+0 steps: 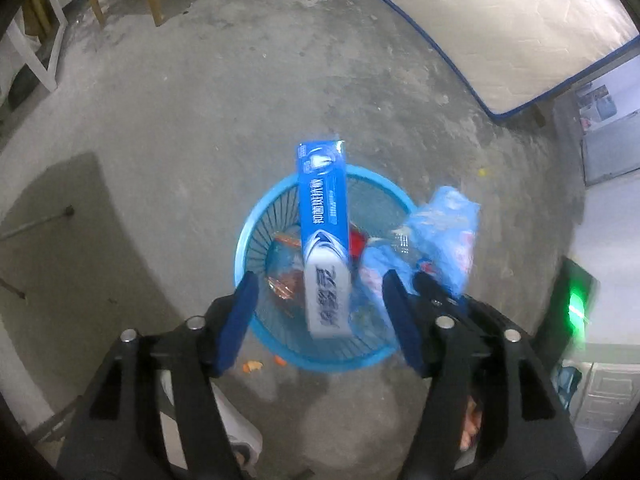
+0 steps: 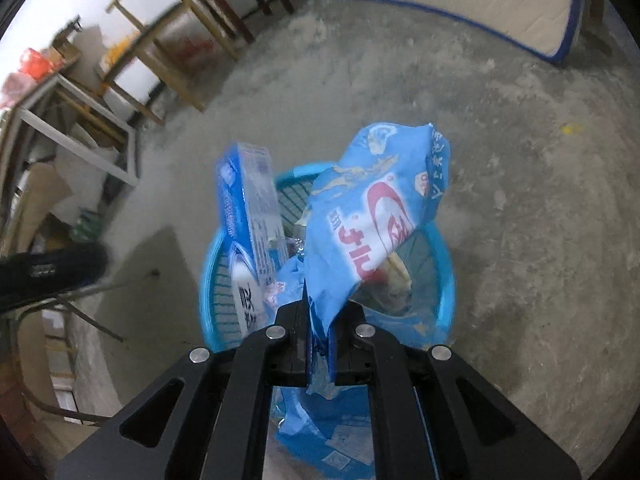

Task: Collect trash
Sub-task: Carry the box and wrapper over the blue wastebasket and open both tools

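The right gripper (image 2: 319,344) had its jaws clamped on a crumpled blue plastic bag (image 2: 376,216) printed with red and white lettering, holding it over a blue slatted wastebasket (image 2: 444,280) on the concrete floor (image 2: 540,208). The left gripper (image 1: 320,312), jaws spread wide and gripping nothing, hovered above the same basket. Between its fingers (image 1: 240,320) a blue toothpaste box (image 1: 325,232) stood tilted in the basket, its upper end sticking out past the rim, with orange wrappers (image 1: 286,280) below. A mattress (image 1: 500,20) edged in blue lay beyond, and wooden chairs (image 2: 160,52) stood by the wall.
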Available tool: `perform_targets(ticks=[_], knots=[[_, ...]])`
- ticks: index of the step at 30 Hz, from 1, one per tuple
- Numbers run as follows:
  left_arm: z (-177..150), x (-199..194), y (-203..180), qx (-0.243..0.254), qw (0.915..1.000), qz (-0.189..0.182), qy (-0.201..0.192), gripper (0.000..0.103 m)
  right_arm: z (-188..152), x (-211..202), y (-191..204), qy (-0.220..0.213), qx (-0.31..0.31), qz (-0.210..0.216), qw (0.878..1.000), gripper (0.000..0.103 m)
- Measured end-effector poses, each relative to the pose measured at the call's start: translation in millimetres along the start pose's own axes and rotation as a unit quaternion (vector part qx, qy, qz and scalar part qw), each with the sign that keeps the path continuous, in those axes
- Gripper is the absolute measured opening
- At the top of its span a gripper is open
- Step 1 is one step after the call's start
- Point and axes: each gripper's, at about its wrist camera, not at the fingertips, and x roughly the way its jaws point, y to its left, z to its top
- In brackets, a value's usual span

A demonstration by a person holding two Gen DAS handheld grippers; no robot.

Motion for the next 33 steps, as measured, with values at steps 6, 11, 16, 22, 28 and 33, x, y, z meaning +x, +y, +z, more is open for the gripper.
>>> perform_targets(ticks=[6, 11, 16, 22, 28, 33], knots=[[-3, -32, 16, -0.015, 0.9988, -0.045, -0.008, 0.062, 18, 71, 4, 0.059, -0.023, -0.027, 0.998, 0.007], [-17, -97, 19, 0.018, 0.9962, -0.071, -0.047, 0.065, 18, 116, -3, 0.095, -0.017, -0.043, 0.994, 0.007], [-41, -170, 21, 0.055, 0.9894, -0.083, -0.106, 0.071, 9, 139, -7, 0.141, -0.026, -0.058, 0.988, 0.008], [-84, -229, 42, 0.067, 0.9826, -0.082, -0.153, 0.076, 9, 104, -3, 0.132, -0.038, -0.028, 0.990, 0.058], [-121, -258, 71, 0.053, 0.9774, -0.081, -0.188, 0.078, 3, 54, 10, 0.117, -0.050, 0.032, 0.991, 0.067], [-148, -274, 101, 0.023, 0.9745, -0.084, -0.207, 0.078, 0, 5, 14, 0.078, -0.042, 0.078, 0.993, 0.067]])
